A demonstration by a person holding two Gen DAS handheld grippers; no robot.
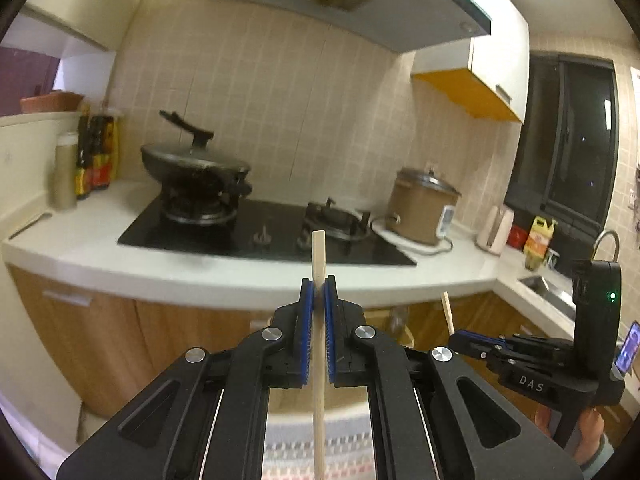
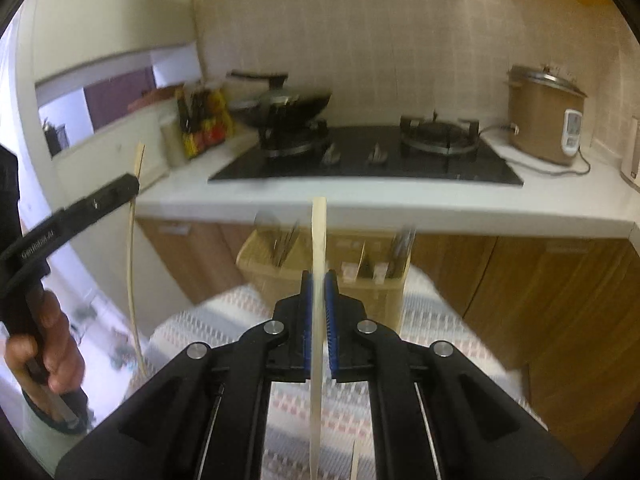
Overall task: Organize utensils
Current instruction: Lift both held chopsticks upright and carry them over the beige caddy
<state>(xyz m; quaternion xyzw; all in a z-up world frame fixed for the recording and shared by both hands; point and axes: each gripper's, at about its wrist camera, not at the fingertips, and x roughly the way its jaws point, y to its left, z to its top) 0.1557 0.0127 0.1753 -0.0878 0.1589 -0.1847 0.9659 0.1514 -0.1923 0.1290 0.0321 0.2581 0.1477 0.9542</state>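
Observation:
My left gripper [image 1: 319,286] is shut on a wooden chopstick [image 1: 319,252] that stands upright between the blue pads, held in the air in front of the counter. My right gripper [image 2: 319,280] is shut on a second wooden chopstick [image 2: 319,232], also upright. A tan utensil organizer [image 2: 280,276] with several compartments holding metal cutlery [image 2: 282,242] stands on a patterned cloth [image 2: 200,328] just beyond the right gripper. In the left wrist view the right gripper [image 1: 456,332] shows at the lower right with its chopstick [image 1: 447,312]. In the right wrist view the left gripper [image 2: 134,188] shows at the left with its chopstick [image 2: 130,272].
A white counter [image 1: 120,240] carries a black gas hob [image 1: 256,232], a lidded wok [image 1: 196,164], sauce bottles [image 1: 94,156] and a brown rice cooker [image 1: 424,208]. A sink [image 1: 548,292] lies at the right. Wooden cabinet doors [image 2: 540,292] are below. Another chopstick tip [image 2: 354,460] lies on the cloth.

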